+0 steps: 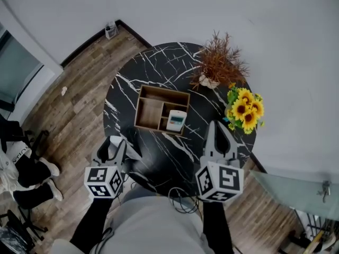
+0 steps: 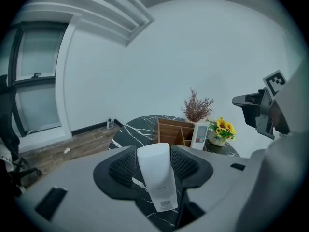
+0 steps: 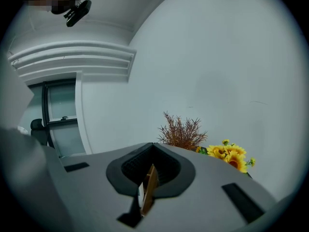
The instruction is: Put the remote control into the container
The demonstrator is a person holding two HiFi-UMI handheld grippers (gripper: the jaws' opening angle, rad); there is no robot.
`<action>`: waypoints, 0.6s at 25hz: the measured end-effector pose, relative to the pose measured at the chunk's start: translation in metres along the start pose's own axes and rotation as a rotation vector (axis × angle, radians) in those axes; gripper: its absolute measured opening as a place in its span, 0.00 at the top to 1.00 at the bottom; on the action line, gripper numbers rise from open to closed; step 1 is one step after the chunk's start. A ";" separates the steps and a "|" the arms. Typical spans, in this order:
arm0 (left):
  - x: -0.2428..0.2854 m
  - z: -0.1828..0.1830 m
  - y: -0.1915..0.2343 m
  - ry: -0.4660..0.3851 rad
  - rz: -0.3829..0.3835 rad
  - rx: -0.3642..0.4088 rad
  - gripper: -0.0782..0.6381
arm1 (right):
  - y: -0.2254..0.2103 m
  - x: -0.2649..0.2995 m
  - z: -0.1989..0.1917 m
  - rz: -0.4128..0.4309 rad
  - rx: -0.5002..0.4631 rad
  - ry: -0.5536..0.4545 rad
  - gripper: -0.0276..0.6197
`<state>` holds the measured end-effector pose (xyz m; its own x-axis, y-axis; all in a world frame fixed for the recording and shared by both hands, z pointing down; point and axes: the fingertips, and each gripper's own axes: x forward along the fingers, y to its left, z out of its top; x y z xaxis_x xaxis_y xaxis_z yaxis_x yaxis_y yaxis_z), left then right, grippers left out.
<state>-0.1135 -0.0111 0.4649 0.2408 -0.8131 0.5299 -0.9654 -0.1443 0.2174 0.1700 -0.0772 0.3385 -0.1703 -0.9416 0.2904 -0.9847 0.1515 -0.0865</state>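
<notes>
A wooden container [image 1: 153, 109] with several compartments stands near the middle of the round black marble table [image 1: 159, 67]. One white remote [image 1: 176, 120] with a small screen sits in its right compartment and stands upright there in the left gripper view [image 2: 200, 135]. My left gripper [image 2: 154, 161] is shut on a second white remote control [image 2: 157, 178], whose plain back faces the camera. In the head view this gripper [image 1: 117, 144] hovers at the table's near left edge. My right gripper [image 1: 217, 126] is shut and empty at the near right, and a sliver of the container [image 3: 148, 190] shows through its jaws.
A dried brown plant [image 1: 218, 62] and a pot of sunflowers [image 1: 244, 109] stand at the table's far right. A cable [image 1: 183, 200] loops by the near edge. The table stands on a wooden floor [image 1: 79, 83], and a person's shoes [image 1: 37, 179] are at the left.
</notes>
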 end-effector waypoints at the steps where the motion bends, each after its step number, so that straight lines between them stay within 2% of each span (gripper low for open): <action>1: -0.001 0.002 -0.001 -0.007 -0.005 0.017 0.58 | -0.001 0.000 0.000 -0.002 0.000 -0.003 0.95; 15: -0.009 0.018 -0.013 -0.082 -0.105 0.106 0.58 | -0.001 -0.006 0.001 -0.022 -0.011 -0.015 0.95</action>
<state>-0.1045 -0.0124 0.4423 0.3357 -0.8334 0.4390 -0.9417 -0.2857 0.1778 0.1723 -0.0716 0.3358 -0.1484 -0.9491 0.2779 -0.9885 0.1341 -0.0698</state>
